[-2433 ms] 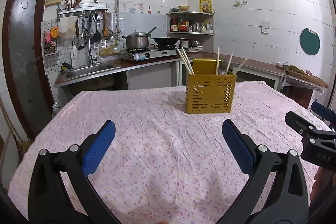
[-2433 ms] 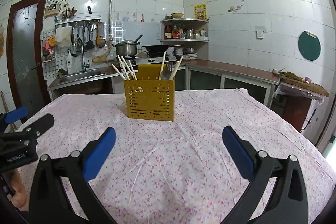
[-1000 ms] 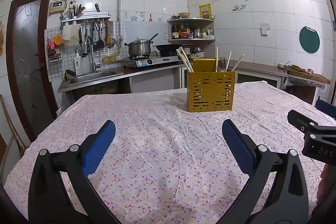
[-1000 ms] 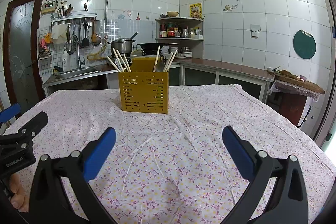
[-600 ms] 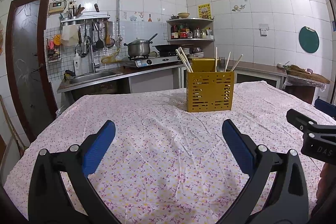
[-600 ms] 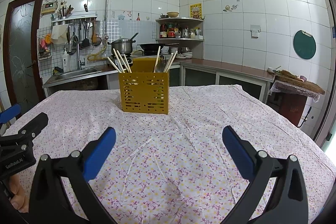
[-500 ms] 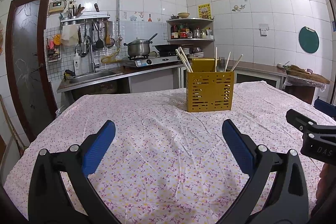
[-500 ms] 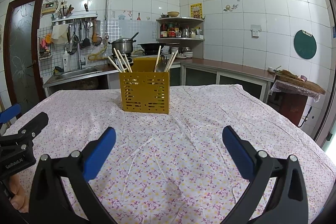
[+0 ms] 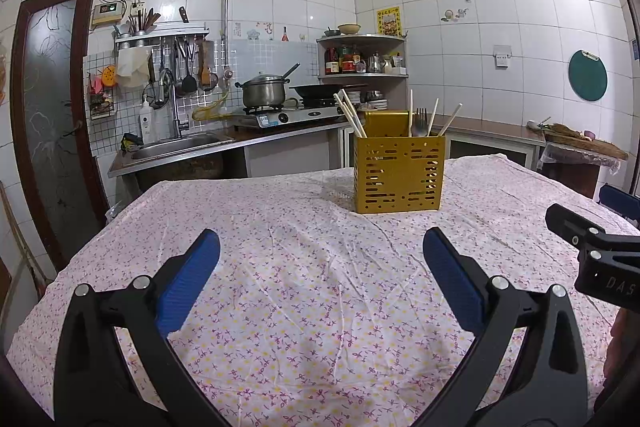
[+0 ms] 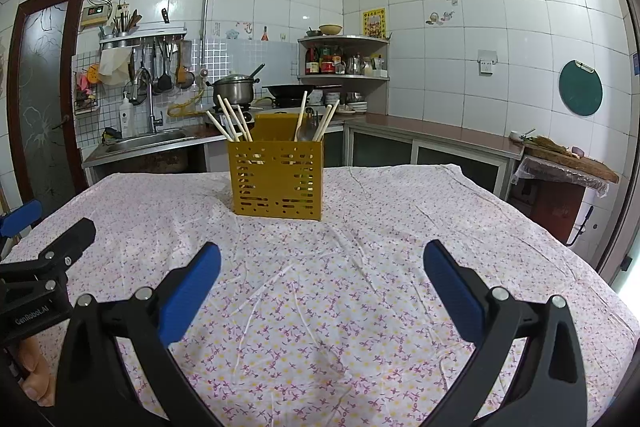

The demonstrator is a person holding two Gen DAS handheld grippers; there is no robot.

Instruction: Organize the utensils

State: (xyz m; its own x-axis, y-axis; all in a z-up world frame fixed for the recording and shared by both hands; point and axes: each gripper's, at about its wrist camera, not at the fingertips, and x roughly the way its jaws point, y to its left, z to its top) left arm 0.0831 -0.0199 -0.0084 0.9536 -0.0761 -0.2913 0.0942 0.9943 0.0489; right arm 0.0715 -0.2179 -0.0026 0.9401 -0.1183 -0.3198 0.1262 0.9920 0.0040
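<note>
A yellow perforated utensil holder (image 9: 399, 178) stands upright on the floral tablecloth (image 9: 304, 267) at the far middle of the table; it also shows in the right wrist view (image 10: 276, 179). It holds several wooden chopsticks (image 9: 351, 113), a fork (image 9: 419, 122) and a spoon (image 10: 307, 131). My left gripper (image 9: 321, 279) is open and empty, low over the cloth, well short of the holder. My right gripper (image 10: 322, 291) is open and empty, beside the left one, equally short of the holder.
Behind the table runs a counter with a sink (image 9: 176, 143), a stove with a pot (image 9: 262, 93) and a wok (image 9: 324, 90). A corner shelf (image 9: 362, 75) holds bottles. A side table (image 10: 568, 157) stands at the right.
Both grippers tilted up and sank slightly since 2.4 s ago, so the holder sits higher in view. In the last second almost nothing moved. Both stay open and empty.
</note>
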